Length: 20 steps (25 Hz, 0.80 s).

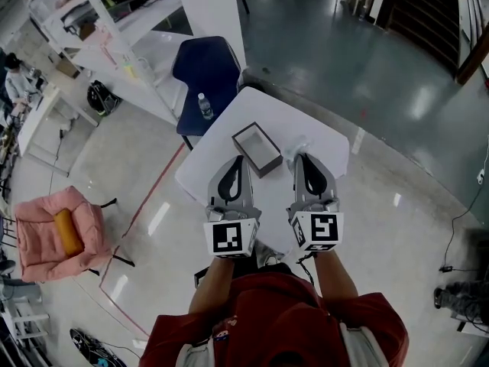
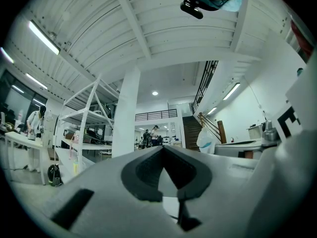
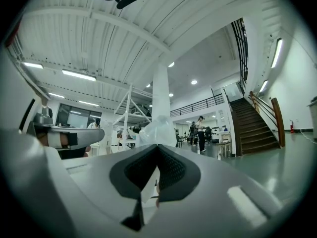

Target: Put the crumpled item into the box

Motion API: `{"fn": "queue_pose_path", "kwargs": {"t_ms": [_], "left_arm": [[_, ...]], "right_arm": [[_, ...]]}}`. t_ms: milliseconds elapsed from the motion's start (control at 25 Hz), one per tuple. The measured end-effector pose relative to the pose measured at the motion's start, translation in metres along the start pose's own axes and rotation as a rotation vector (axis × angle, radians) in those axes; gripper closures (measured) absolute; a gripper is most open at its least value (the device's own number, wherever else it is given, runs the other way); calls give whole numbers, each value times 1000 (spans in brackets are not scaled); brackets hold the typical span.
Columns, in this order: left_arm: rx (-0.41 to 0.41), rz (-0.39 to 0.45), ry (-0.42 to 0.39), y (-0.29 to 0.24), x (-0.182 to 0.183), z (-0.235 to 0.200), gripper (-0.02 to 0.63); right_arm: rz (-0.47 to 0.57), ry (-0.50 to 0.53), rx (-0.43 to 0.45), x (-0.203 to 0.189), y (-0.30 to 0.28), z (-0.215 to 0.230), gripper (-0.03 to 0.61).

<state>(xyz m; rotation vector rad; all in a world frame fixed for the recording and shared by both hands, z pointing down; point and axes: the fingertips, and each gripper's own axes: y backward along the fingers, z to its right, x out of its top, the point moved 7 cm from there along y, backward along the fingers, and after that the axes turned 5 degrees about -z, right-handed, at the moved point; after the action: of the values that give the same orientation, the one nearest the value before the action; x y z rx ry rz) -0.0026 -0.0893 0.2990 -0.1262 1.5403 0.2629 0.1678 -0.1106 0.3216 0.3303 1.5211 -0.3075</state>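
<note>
Both tools lie flat on the white counter (image 1: 325, 140), side by side, pointing away from the person. L tool (image 1: 238, 161): jaws closed tip to tip, nothing btwn them. R tool (image 1: 300, 157): jaws also closed at the tips, no grip seen on anything. Crumpled item (image 1: 296, 145), clear plastic, sits on the counter right at the R tool's tips, just R of the box (image 1: 257, 147); in the R gripper view it rises just past the closed tips. Box is open-topped w/ dark walls, set at an angle ahead of the L tool. Beyond the counter: blue chair (image 1: 208, 67) w/ a water bottle (image 1: 205, 106) on its seat.
</note>
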Motion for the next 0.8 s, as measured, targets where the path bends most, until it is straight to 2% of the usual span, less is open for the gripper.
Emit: {"fn": "queue_pose_path", "kwargs": {"t_ms": [160, 480, 800], "left_arm": [[1, 23, 23, -14, 0, -16, 611], [-9, 14, 29, -51, -5, -57, 611], [-11, -1, 42, -82, -26, -99, 611]], "right_arm": [[-5, 9, 6, -1, -22, -6, 575], [-27, 28, -8, -5, -70, -16, 575], [-87, 33, -21, -24, -122, -29, 575]]}}
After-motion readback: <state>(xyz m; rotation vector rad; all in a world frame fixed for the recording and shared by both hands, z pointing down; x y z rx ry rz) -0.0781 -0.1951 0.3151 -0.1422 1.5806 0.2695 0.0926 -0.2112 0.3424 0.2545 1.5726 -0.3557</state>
